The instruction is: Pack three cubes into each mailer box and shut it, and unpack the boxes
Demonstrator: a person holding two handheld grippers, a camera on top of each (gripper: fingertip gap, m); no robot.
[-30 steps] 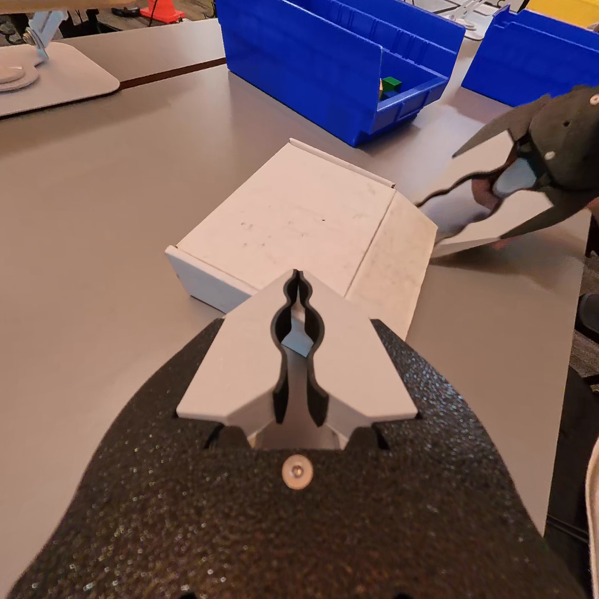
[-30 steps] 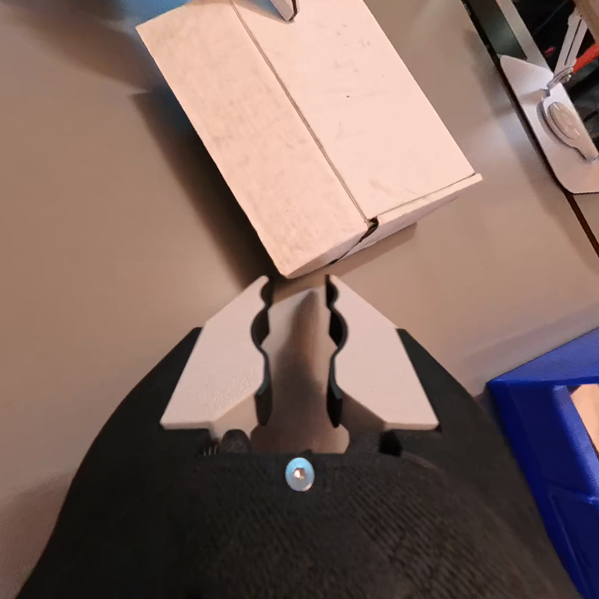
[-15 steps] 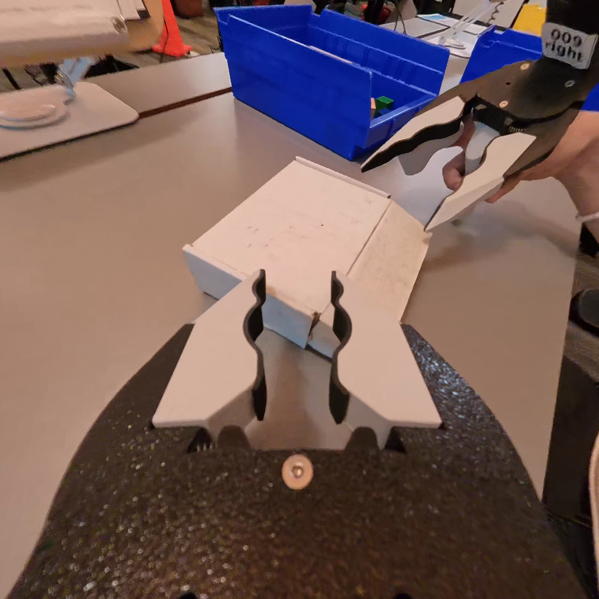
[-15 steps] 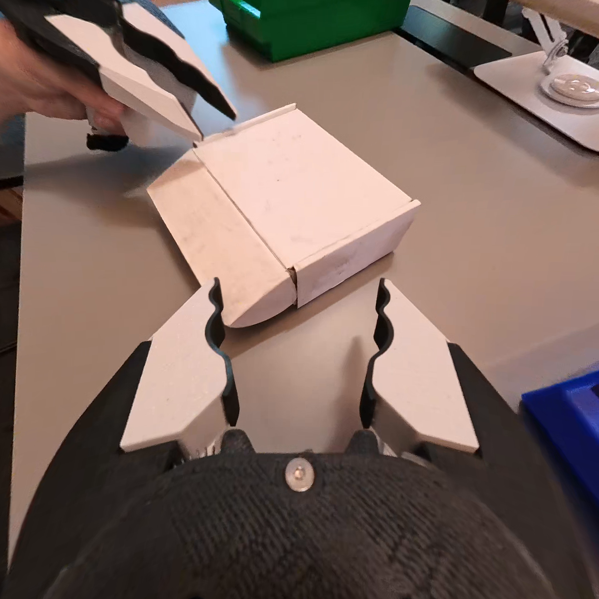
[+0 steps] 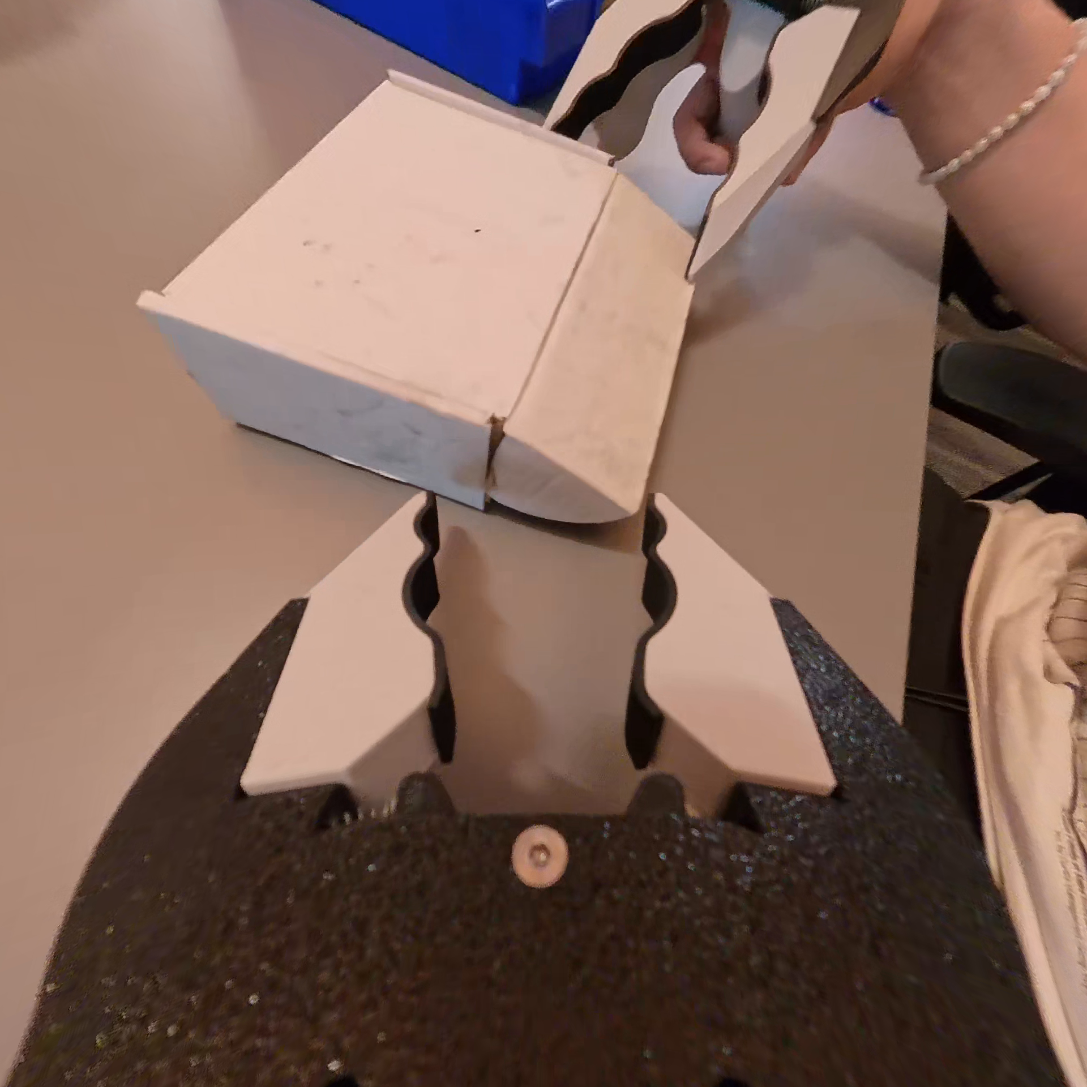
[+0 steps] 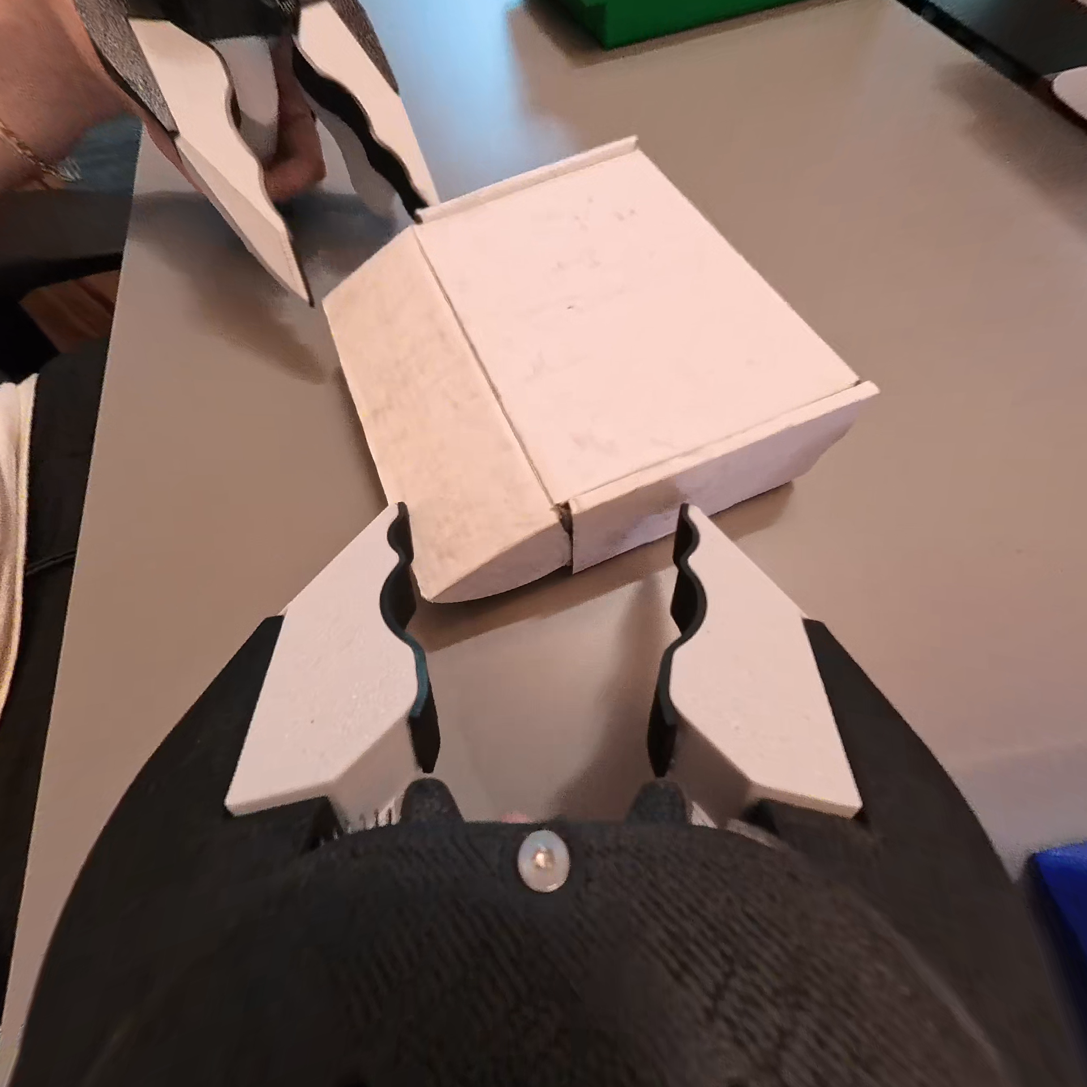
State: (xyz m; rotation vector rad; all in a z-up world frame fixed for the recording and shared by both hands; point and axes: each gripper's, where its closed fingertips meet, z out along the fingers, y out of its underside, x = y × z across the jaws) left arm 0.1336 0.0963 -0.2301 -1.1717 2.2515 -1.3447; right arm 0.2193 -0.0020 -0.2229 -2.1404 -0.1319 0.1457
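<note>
White mailer box (image 5: 412, 282), lid shut, front flap untucked, on table

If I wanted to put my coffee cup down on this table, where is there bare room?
Bare grey table lies left of the white mailer box, and more between box and green bin. It is crowded at the box's front flap, where the open left gripper and open right gripper flank it.

The white mailer box (image 5: 412, 282) is shut, so whatever lies inside it is hidden in both views. A blue bin (image 5: 488, 41) is cut off by the top edge of the left wrist view, and only a blue corner (image 6: 1059, 906) shows at the right edge of the right wrist view. A green bin (image 6: 664, 17) is cropped by the top edge there. The left hand-held gripper (image 6: 359, 253) loses its body past that edge too.
</note>
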